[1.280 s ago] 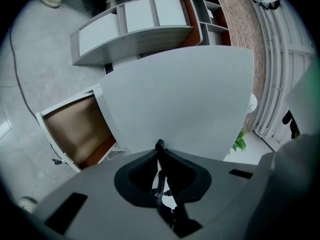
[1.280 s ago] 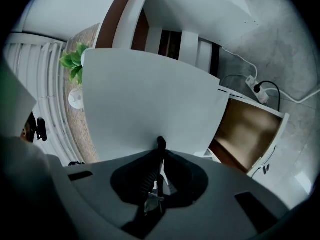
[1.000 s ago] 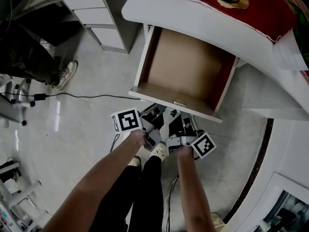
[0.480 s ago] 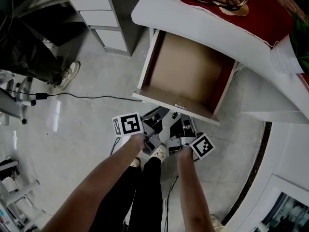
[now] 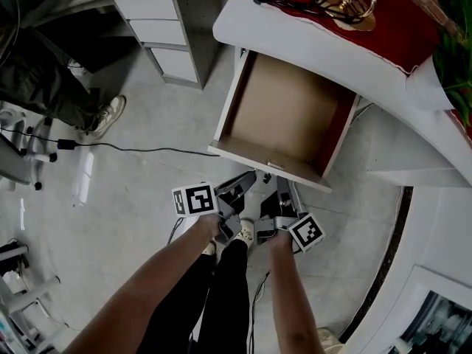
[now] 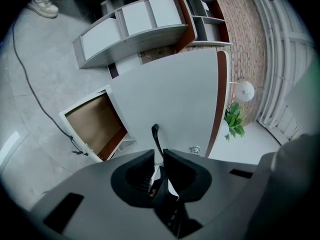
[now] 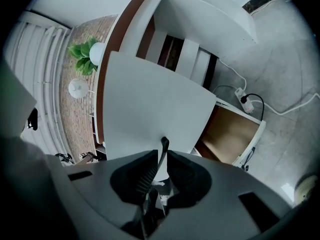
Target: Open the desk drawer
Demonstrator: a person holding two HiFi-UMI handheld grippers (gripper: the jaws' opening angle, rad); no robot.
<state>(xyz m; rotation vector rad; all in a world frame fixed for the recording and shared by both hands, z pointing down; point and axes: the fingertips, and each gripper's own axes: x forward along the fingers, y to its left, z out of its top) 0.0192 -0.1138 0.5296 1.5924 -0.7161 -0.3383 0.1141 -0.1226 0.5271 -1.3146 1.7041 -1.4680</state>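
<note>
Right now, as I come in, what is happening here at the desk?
A person stands before a white desk with a tool in each hand. The drawer is pulled far out and its inside is bare. The left tool and the right tool hang just short of the drawer's front and do not touch it. Their jaws stand only a little apart, with nothing between them. The opening looks done.

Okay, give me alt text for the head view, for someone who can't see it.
Seen from above, an empty drawer stands pulled out of a white desk. Nearer the camera, a person's arms hold the left gripper and the right gripper side by side, pointing at the drawer's front, above a pale floor.
</note>
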